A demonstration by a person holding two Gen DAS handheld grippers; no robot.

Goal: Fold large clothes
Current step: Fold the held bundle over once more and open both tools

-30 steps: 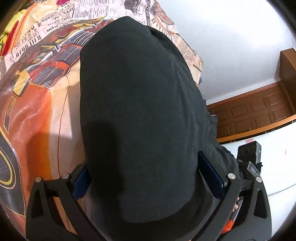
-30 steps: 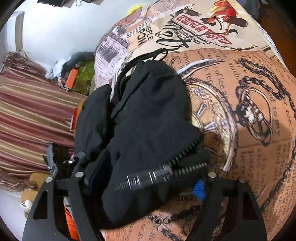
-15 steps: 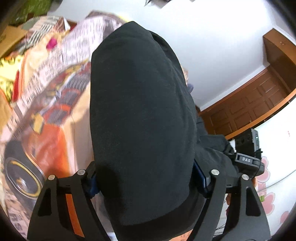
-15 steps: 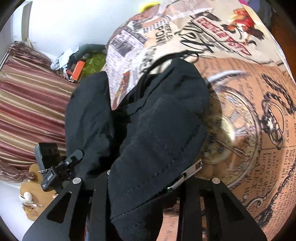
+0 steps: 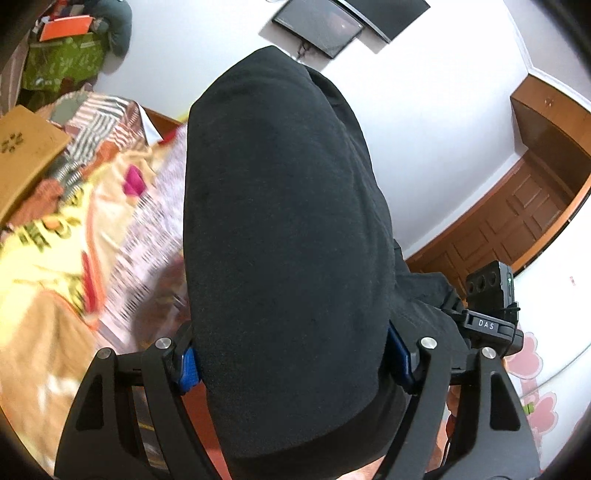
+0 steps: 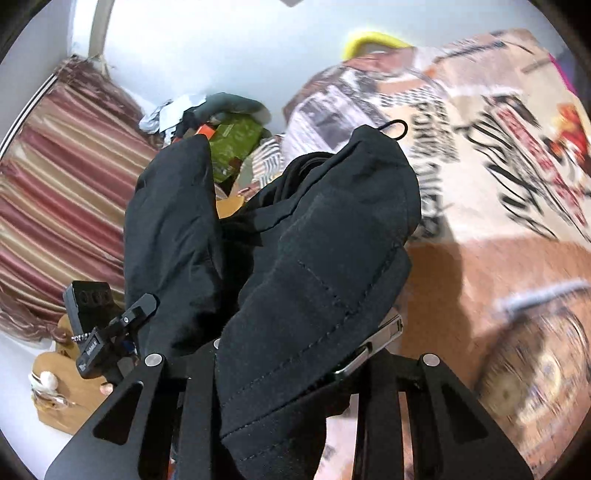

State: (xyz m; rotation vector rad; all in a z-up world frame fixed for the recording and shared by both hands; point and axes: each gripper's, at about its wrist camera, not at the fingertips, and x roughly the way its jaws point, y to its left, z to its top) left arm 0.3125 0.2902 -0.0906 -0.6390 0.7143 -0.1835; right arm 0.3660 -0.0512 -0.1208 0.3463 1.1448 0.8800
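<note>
A large black garment (image 5: pixel 284 236) hangs over my left gripper (image 5: pixel 295 362) and fills the middle of the left wrist view; the blue-padded fingers (image 5: pixel 189 365) press on its folds from both sides. In the right wrist view the same black garment (image 6: pixel 317 280), with a metal zipper edge (image 6: pixel 373 343), is bunched between the jaws of my right gripper (image 6: pixel 291 373), which is shut on it. Both grippers hold the garment lifted above the printed bedspread (image 6: pixel 498 155). The other gripper shows at the left (image 6: pixel 103 332).
The bed with its patterned cover (image 5: pixel 74 236) lies below and left. A striped curtain (image 6: pixel 55 177) and a pile of bags (image 6: pixel 229 136) stand by the white wall. A wooden door (image 5: pixel 517 221) and a wall screen (image 5: pixel 325 18) are behind. A cardboard box (image 5: pixel 22 158) sits at the left.
Both grippers have lifted the black garment up off the bedspread and tilted upward; the wall and room now show behind it. The right jaws have closed tighter on the cloth.
</note>
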